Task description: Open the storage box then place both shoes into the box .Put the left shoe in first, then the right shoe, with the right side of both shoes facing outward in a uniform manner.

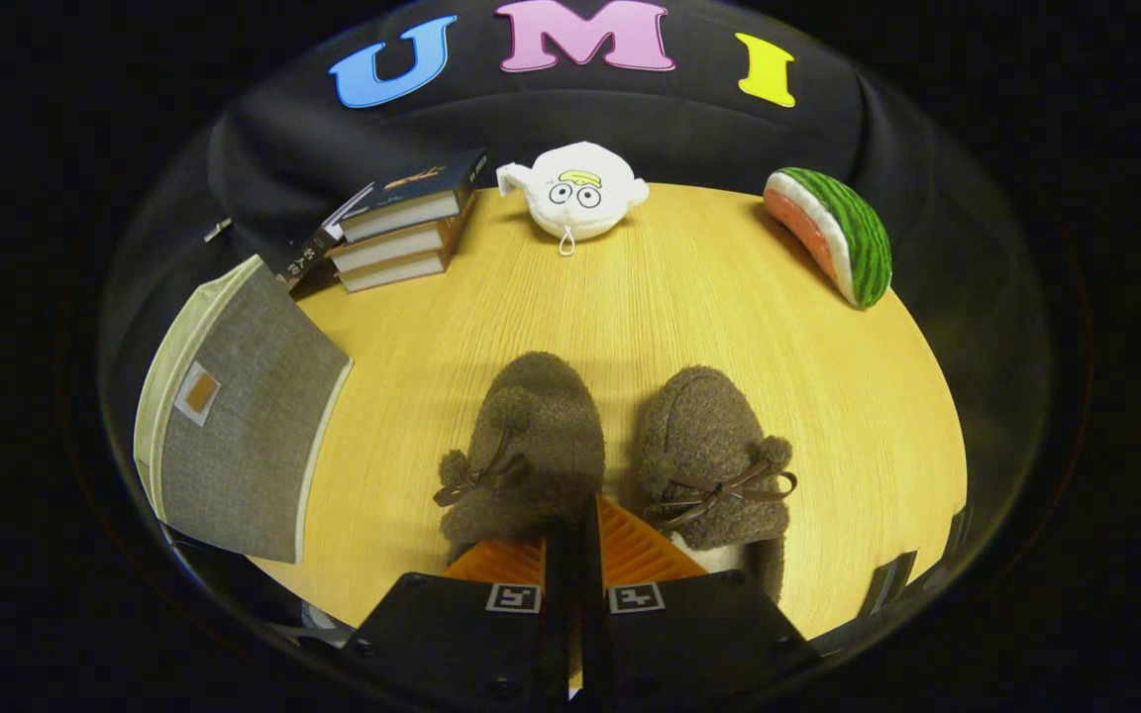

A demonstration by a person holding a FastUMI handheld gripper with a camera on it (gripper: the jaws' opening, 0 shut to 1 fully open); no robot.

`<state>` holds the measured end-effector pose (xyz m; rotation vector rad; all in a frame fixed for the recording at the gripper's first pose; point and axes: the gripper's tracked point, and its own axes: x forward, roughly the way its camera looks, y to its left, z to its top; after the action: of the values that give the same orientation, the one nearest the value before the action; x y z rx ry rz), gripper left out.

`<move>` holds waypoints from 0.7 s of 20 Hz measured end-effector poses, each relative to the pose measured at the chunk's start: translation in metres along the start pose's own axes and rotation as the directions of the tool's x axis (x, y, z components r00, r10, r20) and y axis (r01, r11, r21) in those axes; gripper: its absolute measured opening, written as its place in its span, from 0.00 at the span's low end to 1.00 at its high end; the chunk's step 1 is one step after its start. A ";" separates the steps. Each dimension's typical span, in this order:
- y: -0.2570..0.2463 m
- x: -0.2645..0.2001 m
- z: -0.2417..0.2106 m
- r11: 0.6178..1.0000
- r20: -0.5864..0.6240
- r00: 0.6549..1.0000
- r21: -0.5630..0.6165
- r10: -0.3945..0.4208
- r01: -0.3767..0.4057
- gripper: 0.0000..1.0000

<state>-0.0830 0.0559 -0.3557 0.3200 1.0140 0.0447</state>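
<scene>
Two brown fuzzy slippers with bow laces stand side by side on the wooden table [689,297], toes pointing away from me. The left shoe [536,436] is just ahead of my fingers and its heel hides the tip of the left finger. The right shoe [714,446] lies just to the right of the right finger. My gripper [580,515] is low behind the heels, its fingers closed together with only a thin gap and nothing visible between them. The grey fabric storage box [244,436] sits to the left of the shoes with its lid down.
A stack of books [407,223] stands at the far left of the table. A white plush toy [578,193] sits at the far middle and a watermelon-slice plush [833,233] at the far right. Bare tabletop stretches beyond the shoes.
</scene>
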 end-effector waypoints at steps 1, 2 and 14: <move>0.004 -0.007 0.007 1.000 0.010 1.000 0.019 0.014 -0.014 0.10; 0.007 -0.015 0.014 0.999 0.019 1.000 0.034 0.021 -0.022 0.10; 0.172 -0.113 0.097 0.946 0.018 0.964 0.189 0.264 -0.263 0.10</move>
<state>-0.0428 0.1754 -0.1668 0.6299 0.9797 0.1925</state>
